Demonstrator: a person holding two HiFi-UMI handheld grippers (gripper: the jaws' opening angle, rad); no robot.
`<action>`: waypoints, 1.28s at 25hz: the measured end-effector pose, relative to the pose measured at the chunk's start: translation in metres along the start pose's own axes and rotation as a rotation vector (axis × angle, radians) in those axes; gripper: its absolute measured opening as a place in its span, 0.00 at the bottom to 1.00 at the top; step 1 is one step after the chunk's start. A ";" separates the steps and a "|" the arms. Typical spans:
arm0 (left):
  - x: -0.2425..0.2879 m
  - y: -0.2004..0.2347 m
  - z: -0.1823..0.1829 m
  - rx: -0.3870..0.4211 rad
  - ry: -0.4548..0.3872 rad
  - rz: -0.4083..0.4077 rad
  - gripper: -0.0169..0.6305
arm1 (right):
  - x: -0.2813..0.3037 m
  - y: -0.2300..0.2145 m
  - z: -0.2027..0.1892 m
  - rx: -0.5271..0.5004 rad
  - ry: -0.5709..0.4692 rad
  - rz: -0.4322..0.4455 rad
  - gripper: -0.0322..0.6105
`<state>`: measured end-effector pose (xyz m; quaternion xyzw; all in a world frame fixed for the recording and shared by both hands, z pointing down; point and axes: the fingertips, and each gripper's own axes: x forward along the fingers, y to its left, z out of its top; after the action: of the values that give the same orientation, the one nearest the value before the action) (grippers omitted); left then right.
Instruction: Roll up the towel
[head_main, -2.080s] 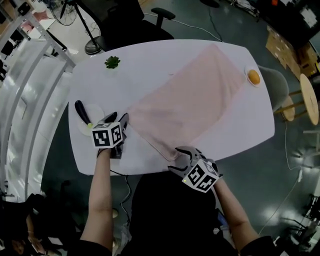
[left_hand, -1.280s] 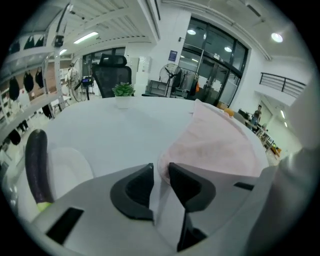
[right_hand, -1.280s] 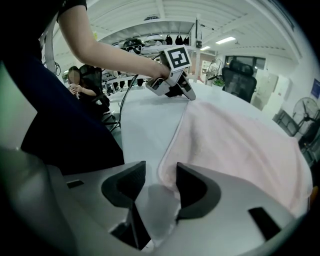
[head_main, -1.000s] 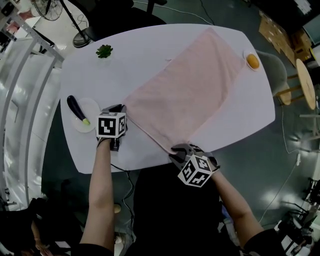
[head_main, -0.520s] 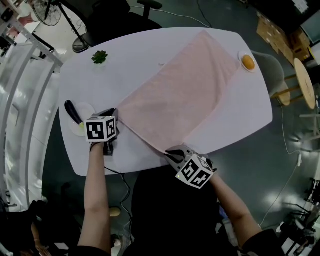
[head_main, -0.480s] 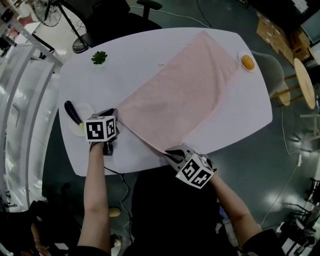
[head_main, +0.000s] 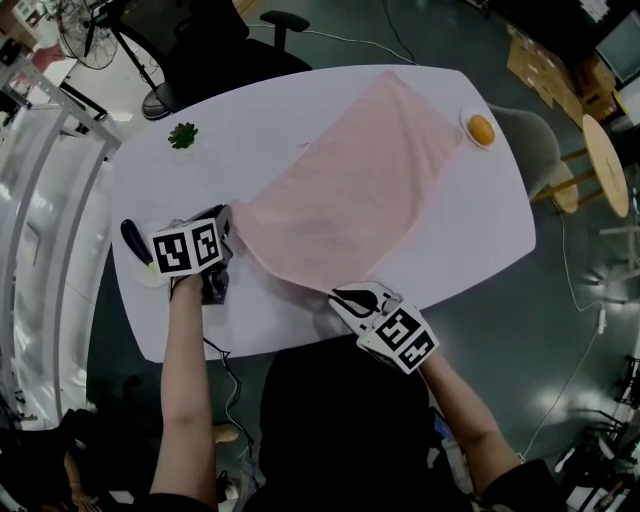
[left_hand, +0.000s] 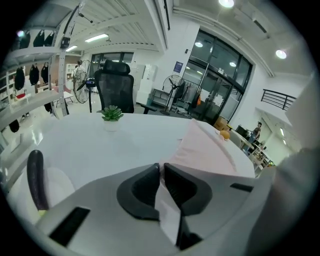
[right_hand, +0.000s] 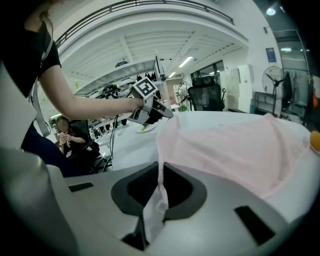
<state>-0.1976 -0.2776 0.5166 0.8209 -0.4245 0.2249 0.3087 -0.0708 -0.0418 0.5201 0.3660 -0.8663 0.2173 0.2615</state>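
A long pink towel (head_main: 350, 185) lies slantwise across the white oval table (head_main: 470, 240). My left gripper (head_main: 226, 222) is shut on its near left corner; in the left gripper view the cloth (left_hand: 206, 149) runs out from between the closed jaws (left_hand: 161, 170). My right gripper (head_main: 347, 296) has just closed its jaws on the near right corner, and a fold of the towel (right_hand: 240, 150) hangs between them (right_hand: 161, 175). The near edge of the towel is lifted off the table between the two grippers.
A plate with a dark eggplant (head_main: 133, 250) sits just left of my left gripper. A small potted plant (head_main: 182, 134) stands at the far left, an orange on a saucer (head_main: 481, 129) at the far right. An office chair (head_main: 215, 45) stands behind the table.
Both grippers have risen with the towel's near corners, and the near edge has come up off the table. The right gripper has rolled and moved slightly right.
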 end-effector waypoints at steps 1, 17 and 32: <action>0.002 -0.004 0.004 0.000 -0.003 0.002 0.09 | -0.004 -0.007 0.001 0.002 -0.007 -0.012 0.11; 0.063 -0.082 0.063 0.127 0.003 0.016 0.09 | -0.058 -0.108 0.001 0.050 -0.062 -0.112 0.11; 0.137 -0.140 0.095 0.196 0.051 0.014 0.09 | -0.083 -0.205 -0.010 0.121 -0.078 -0.171 0.11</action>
<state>0.0030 -0.3575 0.4915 0.8381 -0.3982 0.2884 0.2362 0.1346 -0.1234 0.5144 0.4617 -0.8267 0.2319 0.2226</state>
